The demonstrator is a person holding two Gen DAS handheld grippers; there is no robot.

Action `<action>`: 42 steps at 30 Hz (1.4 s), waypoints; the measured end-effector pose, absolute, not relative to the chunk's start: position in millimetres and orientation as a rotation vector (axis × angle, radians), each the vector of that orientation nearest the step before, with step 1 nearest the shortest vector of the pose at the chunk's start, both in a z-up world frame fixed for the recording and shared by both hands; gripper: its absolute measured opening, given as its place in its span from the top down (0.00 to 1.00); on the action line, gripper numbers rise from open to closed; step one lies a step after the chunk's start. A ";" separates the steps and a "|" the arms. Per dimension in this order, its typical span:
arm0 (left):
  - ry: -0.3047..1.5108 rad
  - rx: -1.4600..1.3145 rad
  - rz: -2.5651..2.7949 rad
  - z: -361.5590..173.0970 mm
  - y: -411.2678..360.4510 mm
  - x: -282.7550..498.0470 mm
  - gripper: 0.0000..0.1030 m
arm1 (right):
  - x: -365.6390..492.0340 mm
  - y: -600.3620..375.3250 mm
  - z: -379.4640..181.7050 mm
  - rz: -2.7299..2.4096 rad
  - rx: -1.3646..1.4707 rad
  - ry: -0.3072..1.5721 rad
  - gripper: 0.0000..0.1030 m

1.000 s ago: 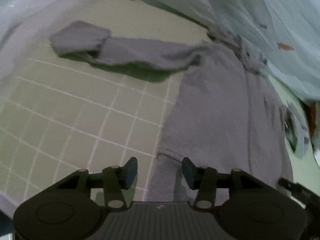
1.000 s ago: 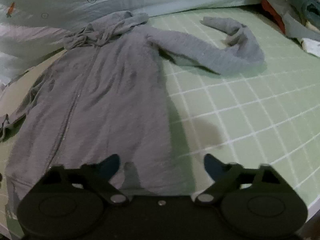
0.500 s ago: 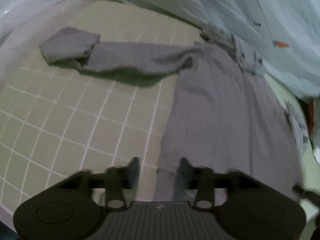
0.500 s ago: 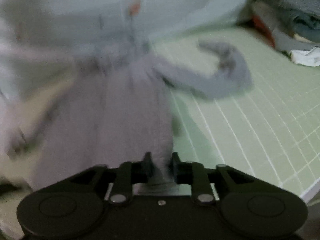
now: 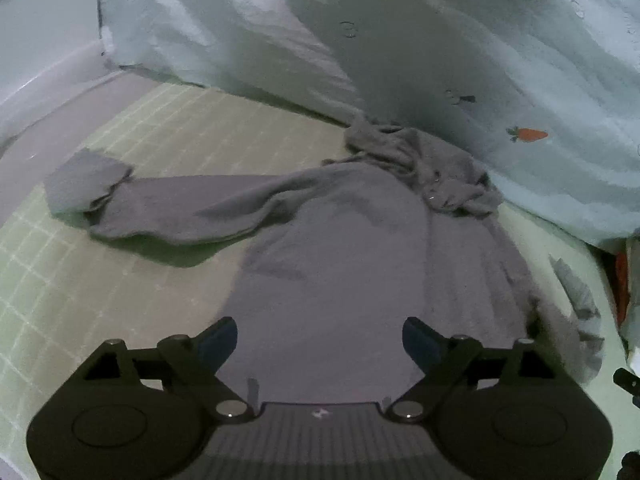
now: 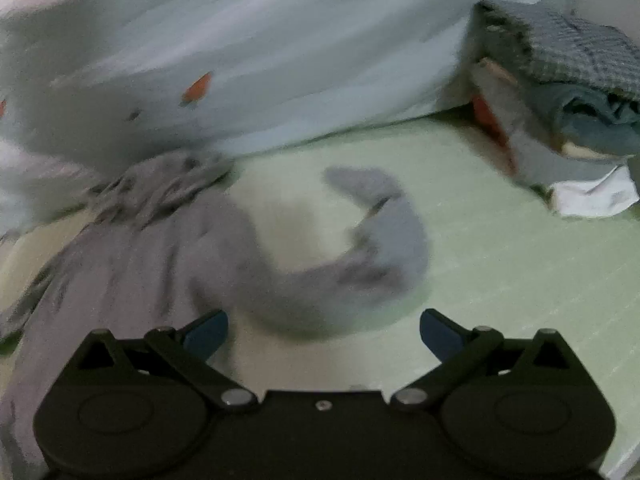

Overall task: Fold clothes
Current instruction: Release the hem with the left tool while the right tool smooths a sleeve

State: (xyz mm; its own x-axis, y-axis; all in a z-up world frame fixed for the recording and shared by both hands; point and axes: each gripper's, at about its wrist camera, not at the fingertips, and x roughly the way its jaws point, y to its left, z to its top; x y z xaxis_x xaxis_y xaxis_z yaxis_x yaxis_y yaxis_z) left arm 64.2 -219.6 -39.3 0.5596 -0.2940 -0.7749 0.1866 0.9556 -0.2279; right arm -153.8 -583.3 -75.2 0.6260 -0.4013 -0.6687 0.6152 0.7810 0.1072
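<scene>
Right now I am holding both grippers above the grey zip hoodie, which is lying face up on the green checked mat, hood bunched against the pale carrot-print quilt. My left gripper is gaping wide with nothing between its blue pads, hanging over the lower body of the garment. My right gripper is spread just as wide and empty, pointing at the curled right sleeve lying out on the mat near the shoulder.

The risk, I am judging, is in that sleeve: it is doubled back on itself (cuff tucked under, as far as the blur lets me tell), so pinching it mid-length would be carrying a twist into the fold. The hem may also be rumpling, since nothing is pinning it. The left sleeve is stretching well away, its cuff folded over too.

Half a second ago both grippers were nearly closed at the hem; now both are wide apart and sitting further up the hoodie, with the stack of folded clothes entering the right view.
</scene>
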 end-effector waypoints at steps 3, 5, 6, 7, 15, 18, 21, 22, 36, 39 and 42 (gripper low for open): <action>0.928 -0.128 -0.273 -40.6 -243.7 65.3 0.12 | -148.5 -622.4 -79.1 -0.631 0.322 0.683 0.00; 0.930 -0.120 -0.267 -42.9 -258.7 68.0 0.12 | -139.0 -649.1 -81.8 -0.640 0.317 0.699 0.00; 0.932 -0.114 -0.265 -44.1 -265.7 70.1 0.12 | -133.6 -661.2 -83.7 -0.653 0.313 0.703 0.00; 0.934 -0.108 -0.260 -44.7 -271.9 73.6 0.12 | -128.0 -672.7 -85.8 -0.669 0.308 0.707 0.01; 0.977 -0.071 -0.237 -49.0 -319.3 118.7 0.12 | -50.1 -763.1 -108.0 -0.599 0.439 0.706 0.22; 0.951 -0.026 -0.265 -44.3 -339.0 128.4 0.12 | -22.8 -773.2 -119.1 -0.528 0.458 0.749 0.26; 0.938 0.015 -0.285 -43.2 -354.2 130.6 0.12 | -9.6 -777.6 -128.3 -0.487 0.461 0.772 0.62; 0.940 0.021 -0.293 -43.7 -358.0 130.5 0.12 | -10.4 -778.5 -129.1 -0.478 0.461 0.767 0.76; 0.993 -0.035 -0.329 -51.9 -358.7 108.4 0.12 | -204.7 -797.0 -84.4 -1.024 0.616 0.567 0.91; 0.998 -0.044 -0.338 -51.2 -359.5 105.4 0.12 | -234.0 -799.0 -97.5 -1.066 0.719 0.572 0.74; 0.988 -0.027 -0.349 -48.2 -361.9 103.4 0.12 | -242.7 -803.1 -101.7 -1.071 0.757 0.536 0.53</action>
